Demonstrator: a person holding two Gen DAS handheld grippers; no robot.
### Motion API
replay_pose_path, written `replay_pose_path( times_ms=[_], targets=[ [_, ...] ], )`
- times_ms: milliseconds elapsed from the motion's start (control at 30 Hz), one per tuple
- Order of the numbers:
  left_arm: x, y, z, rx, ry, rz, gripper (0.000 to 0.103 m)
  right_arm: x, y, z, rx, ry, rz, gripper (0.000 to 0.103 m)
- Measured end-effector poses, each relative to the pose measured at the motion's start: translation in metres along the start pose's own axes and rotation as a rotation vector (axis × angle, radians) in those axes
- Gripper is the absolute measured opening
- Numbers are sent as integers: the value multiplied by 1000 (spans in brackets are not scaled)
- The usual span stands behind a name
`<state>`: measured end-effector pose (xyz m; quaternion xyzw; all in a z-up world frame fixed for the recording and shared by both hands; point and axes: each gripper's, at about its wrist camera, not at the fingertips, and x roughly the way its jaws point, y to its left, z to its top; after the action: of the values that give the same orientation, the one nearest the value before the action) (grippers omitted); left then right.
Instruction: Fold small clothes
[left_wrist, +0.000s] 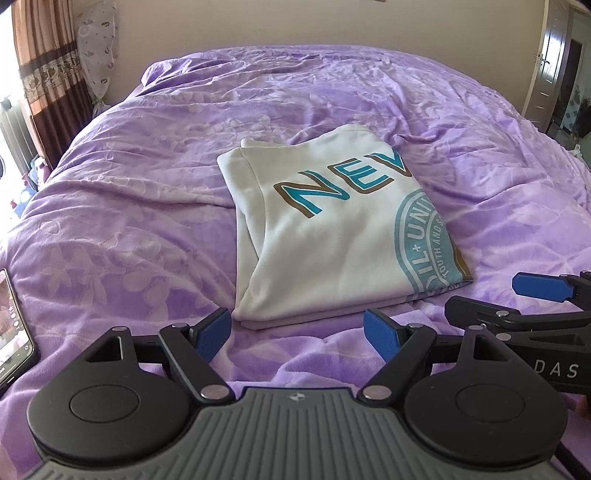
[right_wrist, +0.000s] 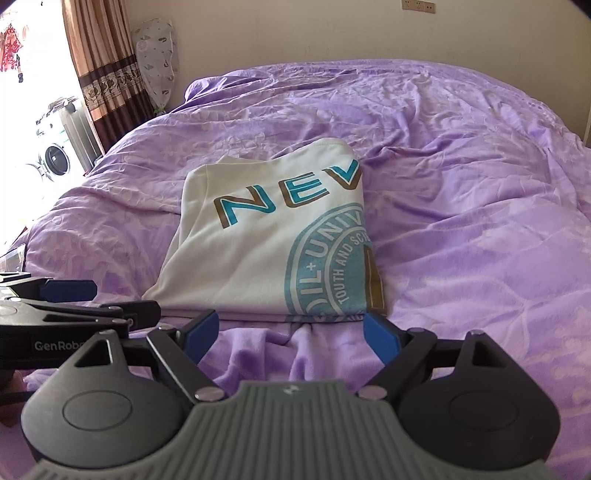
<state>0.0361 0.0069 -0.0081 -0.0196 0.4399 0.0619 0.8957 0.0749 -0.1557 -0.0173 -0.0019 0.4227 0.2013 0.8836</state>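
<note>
The folded white shirt (left_wrist: 332, 236) lies on the purple bed (left_wrist: 129, 221), just ahead of both tools. The left tool (left_wrist: 297, 334) and the right tool (right_wrist: 290, 332) gape wide, holding nothing.

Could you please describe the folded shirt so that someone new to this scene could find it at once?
Look at the purple bedspread covering the bed. Near its middle, just ahead of both open claws, lies the folded cream shirt. It is the only garment there, printed with teal letters "NEV" and a round teal seal.
</note>
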Motion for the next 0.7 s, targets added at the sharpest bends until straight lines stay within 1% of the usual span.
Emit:
replay_pose_path(
  times_ms=[700],
  targets=[
    [-2, 0, 0, 4, -2, 3, 95, 2, 0, 0, 1, 2, 2, 82]
  ],
)
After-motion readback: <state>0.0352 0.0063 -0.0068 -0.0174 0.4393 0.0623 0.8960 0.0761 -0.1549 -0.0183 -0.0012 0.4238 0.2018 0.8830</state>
